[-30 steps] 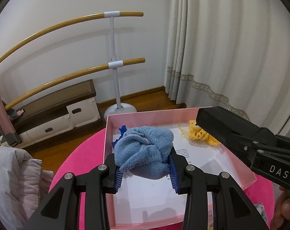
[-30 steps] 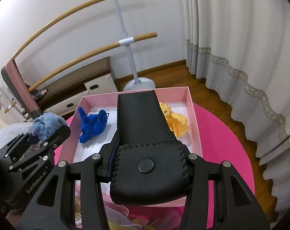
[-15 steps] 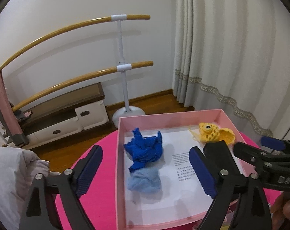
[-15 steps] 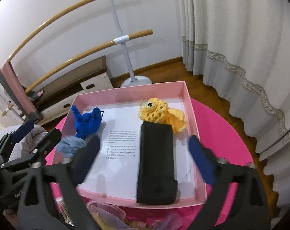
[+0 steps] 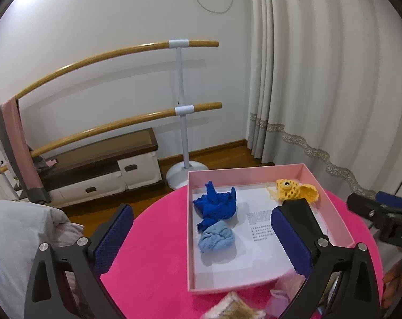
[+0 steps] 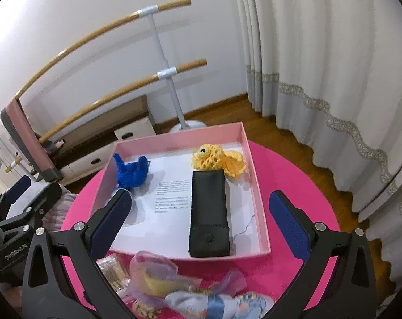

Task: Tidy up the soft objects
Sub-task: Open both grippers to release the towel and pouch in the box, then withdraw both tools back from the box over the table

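A pink box (image 5: pixel 333 218) (image 6: pixel 262 223) sits on the round pink table. Inside lie a dark blue cloth (image 5: pixel 216 206) (image 6: pixel 133 171), a light blue cloth (image 5: pixel 216 240), a yellow crocheted fish (image 5: pixel 293 188) (image 6: pixel 216 159) and a black soft case (image 6: pixel 208 212), whose far end shows in the left wrist view (image 5: pixel 299 207). My left gripper (image 5: pixel 201 239) is open and empty, above the box's left side. My right gripper (image 6: pixel 201 220) is open and empty, above the box's front edge.
Sheer pouches and small soft items (image 6: pixel 174 289) lie on the table (image 6: pixel 293 175) in front of the box. A ballet barre stand (image 5: pixel 182 106), a low cabinet (image 5: pixel 100 170) and curtains (image 5: pixel 320 79) are behind. Light bedding (image 5: pixel 12 239) is at left.
My left gripper opened and dropped the light blue cloth into the box. My right gripper opened and left the black case in the box. Both grippers pulled back and up.
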`<state>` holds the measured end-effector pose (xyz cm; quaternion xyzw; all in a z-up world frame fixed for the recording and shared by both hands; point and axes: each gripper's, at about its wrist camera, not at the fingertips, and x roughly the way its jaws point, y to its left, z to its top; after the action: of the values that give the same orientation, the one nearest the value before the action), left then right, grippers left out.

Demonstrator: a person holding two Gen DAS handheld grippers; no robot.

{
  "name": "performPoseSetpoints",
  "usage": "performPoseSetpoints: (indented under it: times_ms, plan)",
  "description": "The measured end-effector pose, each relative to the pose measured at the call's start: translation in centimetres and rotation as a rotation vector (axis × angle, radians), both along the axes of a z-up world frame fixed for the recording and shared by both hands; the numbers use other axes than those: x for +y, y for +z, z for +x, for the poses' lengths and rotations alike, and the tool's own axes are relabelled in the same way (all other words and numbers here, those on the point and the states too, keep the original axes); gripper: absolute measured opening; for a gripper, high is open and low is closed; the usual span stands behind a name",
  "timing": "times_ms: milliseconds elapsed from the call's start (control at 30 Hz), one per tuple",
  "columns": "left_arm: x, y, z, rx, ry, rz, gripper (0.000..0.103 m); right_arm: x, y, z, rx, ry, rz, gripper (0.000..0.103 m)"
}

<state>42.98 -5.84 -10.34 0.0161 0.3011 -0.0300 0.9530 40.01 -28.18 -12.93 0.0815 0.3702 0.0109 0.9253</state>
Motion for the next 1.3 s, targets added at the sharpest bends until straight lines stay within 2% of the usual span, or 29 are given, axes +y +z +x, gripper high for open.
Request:
performPoseSetpoints:
  times_ms: [267, 700, 1033, 1300]
  plan:
    - [1.0, 0.8, -5.5, -0.033, 0.009, -0.035, 0.103, 0.3, 2.5, -6.1, -0.103, -0.016, 0.003, 0.103]
    - [1.9, 1.3, -13.1, -0.073, 0.030, -0.010, 0.103, 1.5, 5.0, -14.0, -0.203, -0.035, -0.038, 0.103]
    - [1.8, 1.9, -19.4, -0.114, 0.018, 0.004, 0.103, 2.5, 4.1, -19.3, -0.220, -0.052, -0.049, 0.103]
    - [1.6, 1.6, -22.9, -0.106, 0.011, 0.005, 0.103, 3.7, 3.7, -21.8, -0.218, -0.047, -0.077, 0.103]
